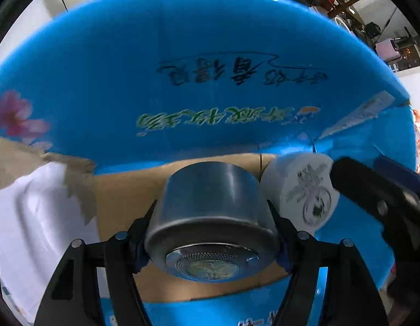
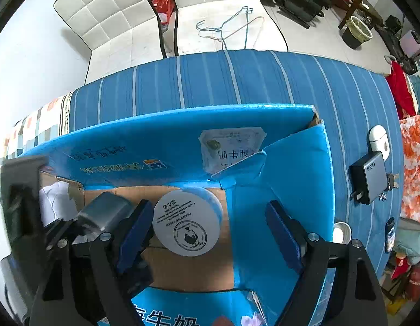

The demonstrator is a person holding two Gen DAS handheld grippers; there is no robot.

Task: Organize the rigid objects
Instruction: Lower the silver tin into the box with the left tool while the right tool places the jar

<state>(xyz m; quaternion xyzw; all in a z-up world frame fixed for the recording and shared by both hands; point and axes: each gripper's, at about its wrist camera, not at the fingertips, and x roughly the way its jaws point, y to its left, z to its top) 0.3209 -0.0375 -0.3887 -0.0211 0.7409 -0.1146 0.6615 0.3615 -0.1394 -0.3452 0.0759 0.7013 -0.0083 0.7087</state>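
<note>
My left gripper is shut on a round steel tin and holds it inside an open blue cardboard box, over the brown box floor. A white round cream jar lies on the box floor between my right gripper's spread fingers, touching neither. The jar also shows in the left wrist view, just right of the tin. The steel tin and the left gripper show at the left of the right wrist view.
The box stands on a blue striped cloth. A grey charger, a white earbud case and a small white cup lie right of the box. White cloth lies in the box's left part. White chairs stand behind.
</note>
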